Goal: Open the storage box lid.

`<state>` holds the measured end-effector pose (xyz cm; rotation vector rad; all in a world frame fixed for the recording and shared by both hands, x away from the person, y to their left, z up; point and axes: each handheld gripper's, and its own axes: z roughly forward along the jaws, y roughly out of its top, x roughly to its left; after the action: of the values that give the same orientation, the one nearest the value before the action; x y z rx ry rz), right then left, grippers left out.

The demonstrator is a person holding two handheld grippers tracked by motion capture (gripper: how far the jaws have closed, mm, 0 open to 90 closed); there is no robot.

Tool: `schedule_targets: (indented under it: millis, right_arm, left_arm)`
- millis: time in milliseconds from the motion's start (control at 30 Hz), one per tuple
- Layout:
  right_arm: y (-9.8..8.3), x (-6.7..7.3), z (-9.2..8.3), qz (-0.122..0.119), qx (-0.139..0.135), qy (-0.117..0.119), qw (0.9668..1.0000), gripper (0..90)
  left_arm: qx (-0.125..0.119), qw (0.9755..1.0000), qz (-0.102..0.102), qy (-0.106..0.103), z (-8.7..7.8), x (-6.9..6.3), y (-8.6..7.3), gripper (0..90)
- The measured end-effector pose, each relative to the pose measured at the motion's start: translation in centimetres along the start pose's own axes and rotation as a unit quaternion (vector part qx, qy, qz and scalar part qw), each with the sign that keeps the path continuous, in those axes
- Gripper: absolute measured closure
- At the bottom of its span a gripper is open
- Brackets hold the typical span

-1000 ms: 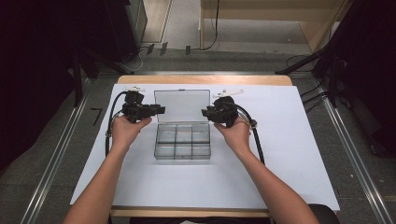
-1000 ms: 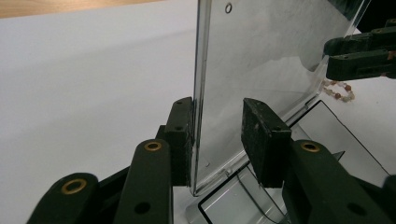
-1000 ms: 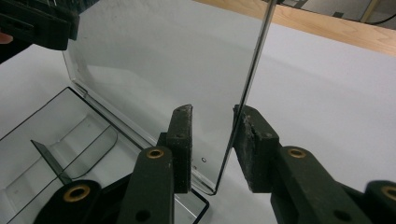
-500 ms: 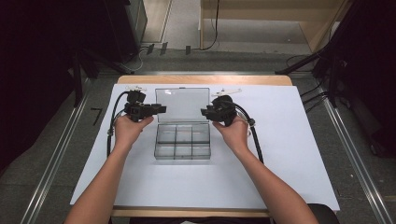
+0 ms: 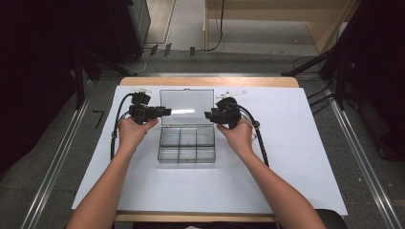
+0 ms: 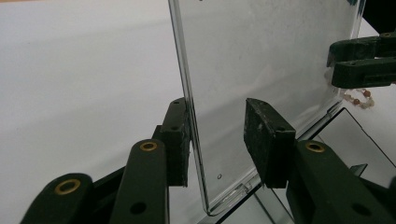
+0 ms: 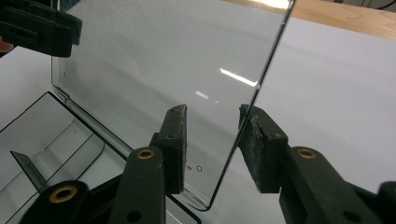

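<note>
A clear plastic compartment box (image 5: 186, 145) sits mid-table with its lid (image 5: 186, 107) raised behind it. My left gripper (image 5: 166, 111) straddles the lid's left edge. In the left gripper view its jaws (image 6: 217, 123) stand apart, the lid (image 6: 261, 56) lying against one pad. My right gripper (image 5: 208, 115) straddles the lid's right edge. In the right gripper view its jaws (image 7: 212, 126) are also apart, with the lid (image 7: 163, 60) edge close to one pad. The box's compartments (image 7: 51, 135) look bare. Each view shows the other gripper at the lid's far edge (image 6: 362, 60) (image 7: 42, 28).
A white sheet (image 5: 296, 157) covers the wooden table (image 5: 210, 81). Two small pale items lie at the sheet's back, left (image 5: 141, 89) and right (image 5: 230, 94). A short string of reddish beads (image 6: 359, 97) lies by the lid. Black cables (image 5: 114, 129) trail from both grippers.
Both hands and the lid have hardly moved.
</note>
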<state>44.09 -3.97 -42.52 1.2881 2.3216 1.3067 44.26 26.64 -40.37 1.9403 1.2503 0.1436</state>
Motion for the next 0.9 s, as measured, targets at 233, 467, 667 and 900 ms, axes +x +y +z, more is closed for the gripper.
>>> schedule_targets:
  millis: [233,467,667,900]
  right_arm:
    - [-0.1,-0.1,0.4,0.006,0.004,0.003,1.0000,60.1]
    - [-0.1,-0.3,0.6,0.013,0.010,0.008,0.9998,58.8]
    - [-0.3,-0.3,1.1,0.016,0.016,0.009,0.9997,54.8]
    - [-0.4,-0.3,1.2,0.018,0.021,0.009,0.9996,52.4]
  left_arm:
    - [0.007,0.9999,0.000,0.008,0.5,0.0,-0.1,60.5]
    - [0.014,0.9999,-0.003,0.008,0.8,0.1,-0.1,58.9]
    - [0.020,0.9997,-0.012,0.004,1.3,0.4,-0.2,56.4]
    - [0.029,0.9994,-0.015,0.003,1.6,0.4,-0.3,54.0]
